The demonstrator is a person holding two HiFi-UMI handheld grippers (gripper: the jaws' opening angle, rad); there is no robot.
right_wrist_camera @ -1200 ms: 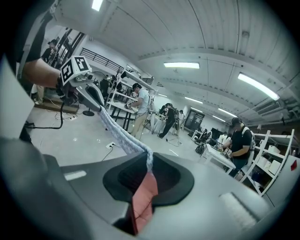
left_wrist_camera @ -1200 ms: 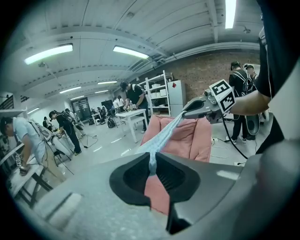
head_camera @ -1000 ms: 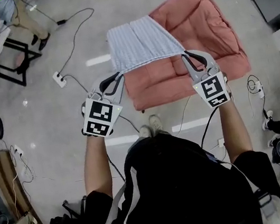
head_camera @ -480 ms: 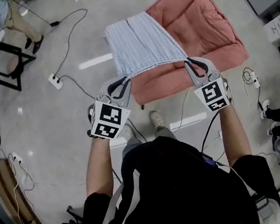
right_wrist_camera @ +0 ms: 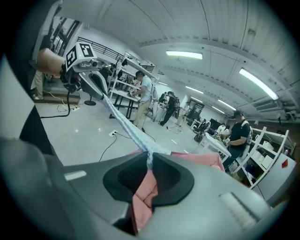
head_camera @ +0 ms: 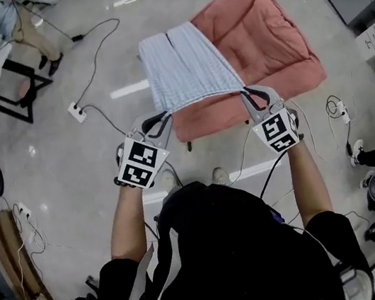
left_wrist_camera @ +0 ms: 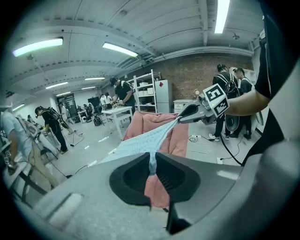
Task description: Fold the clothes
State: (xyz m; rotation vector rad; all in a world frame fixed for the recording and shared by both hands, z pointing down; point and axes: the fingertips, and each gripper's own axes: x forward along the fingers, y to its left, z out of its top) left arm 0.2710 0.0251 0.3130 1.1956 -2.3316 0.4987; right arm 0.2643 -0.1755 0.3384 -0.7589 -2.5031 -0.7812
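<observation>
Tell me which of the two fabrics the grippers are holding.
The pale blue checked cloth: left gripper and right gripper are each shut on a near corner. The pink padded mat merely lies beneath it.

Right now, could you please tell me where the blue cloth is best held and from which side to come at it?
Take the cloth by its two near corners, from the near side, as the left claw and right claw grip it now: that edge runs taut between them, while the rest slopes away over the pink cushion's edge.
</observation>
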